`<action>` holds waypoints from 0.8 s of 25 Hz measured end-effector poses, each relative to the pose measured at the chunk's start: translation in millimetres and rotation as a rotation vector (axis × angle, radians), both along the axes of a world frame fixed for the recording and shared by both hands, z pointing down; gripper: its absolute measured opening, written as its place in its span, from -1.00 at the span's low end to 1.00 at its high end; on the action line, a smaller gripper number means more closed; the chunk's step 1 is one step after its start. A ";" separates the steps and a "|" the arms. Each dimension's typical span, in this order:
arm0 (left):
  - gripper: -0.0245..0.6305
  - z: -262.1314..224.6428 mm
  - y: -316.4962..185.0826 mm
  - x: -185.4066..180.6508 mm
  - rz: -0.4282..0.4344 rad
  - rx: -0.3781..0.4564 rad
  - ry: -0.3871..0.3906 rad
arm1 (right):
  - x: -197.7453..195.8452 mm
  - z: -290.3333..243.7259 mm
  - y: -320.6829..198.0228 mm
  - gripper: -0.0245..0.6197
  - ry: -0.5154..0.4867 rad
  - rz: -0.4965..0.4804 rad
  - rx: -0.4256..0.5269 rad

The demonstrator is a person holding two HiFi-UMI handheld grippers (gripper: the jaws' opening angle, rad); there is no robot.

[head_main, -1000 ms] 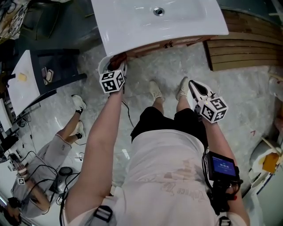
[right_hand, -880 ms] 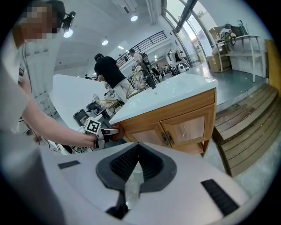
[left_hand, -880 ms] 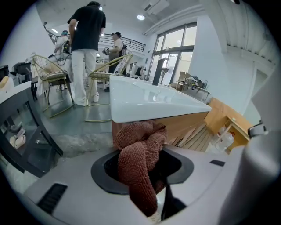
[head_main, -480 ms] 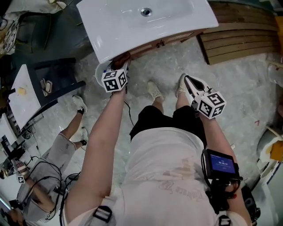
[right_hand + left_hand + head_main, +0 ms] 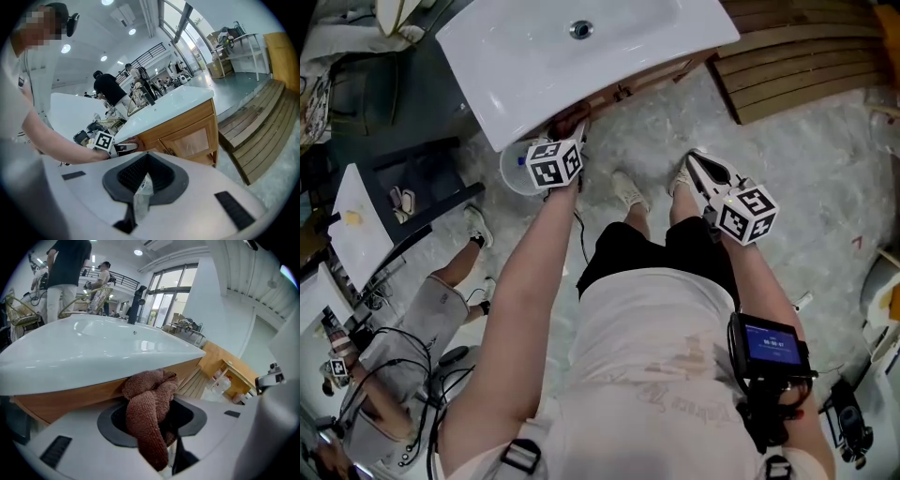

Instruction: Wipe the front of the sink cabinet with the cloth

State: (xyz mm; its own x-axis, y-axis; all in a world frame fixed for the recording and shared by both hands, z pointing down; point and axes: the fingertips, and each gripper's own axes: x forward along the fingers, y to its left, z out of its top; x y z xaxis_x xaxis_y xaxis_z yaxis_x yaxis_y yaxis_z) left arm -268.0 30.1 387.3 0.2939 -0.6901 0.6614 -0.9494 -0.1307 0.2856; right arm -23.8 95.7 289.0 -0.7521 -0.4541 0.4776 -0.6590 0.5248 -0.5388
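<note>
The left gripper (image 5: 566, 131) has its fingers (image 5: 79, 437) pinching a brown cloth (image 5: 149, 401). The cloth is bunched up and pushed against the wooden front of the sink cabinet (image 5: 70, 397). It is just under the edge of the white sink (image 5: 562, 56), at 11 o'clock from the person. The right gripper (image 5: 697, 165) hangs at 1 o'clock, well away from the cabinet, above the floor (image 5: 806, 178). Its fingers (image 5: 201, 187) are pressed together on a small scrap of clear plastic (image 5: 142, 190).
</note>
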 end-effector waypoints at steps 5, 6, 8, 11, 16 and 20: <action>-0.40 7.6 -20.6 30.7 -0.013 -0.023 0.034 | 17.3 5.5 -11.2 -0.89 -0.005 0.010 -0.013; -0.40 9.2 -24.6 38.3 -0.008 -0.027 0.036 | 21.6 6.9 -12.9 -0.89 -0.006 0.014 -0.017; -0.40 11.6 -32.9 53.3 0.008 -0.031 0.039 | 30.2 9.8 -15.7 -0.89 -0.007 0.024 -0.023; -0.40 12.8 -43.3 72.8 0.029 -0.031 0.043 | 42.0 12.4 -17.3 -0.89 -0.003 0.037 -0.027; -0.40 13.8 -57.5 97.8 0.049 -0.039 0.059 | 56.6 12.3 -20.5 -0.89 -0.001 0.064 -0.033; -0.40 30.1 -63.0 111.0 0.065 -0.073 0.053 | 60.3 15.7 -18.6 -0.89 0.014 0.059 -0.047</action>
State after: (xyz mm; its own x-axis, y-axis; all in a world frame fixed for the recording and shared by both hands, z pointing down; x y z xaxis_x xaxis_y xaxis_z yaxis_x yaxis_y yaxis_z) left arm -156.9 -33.0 417.4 0.3726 -0.6187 0.6916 -0.9228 -0.1683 0.3465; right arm 36.5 77.1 304.6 -0.7177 -0.4745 0.5097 -0.6958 0.4588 -0.5526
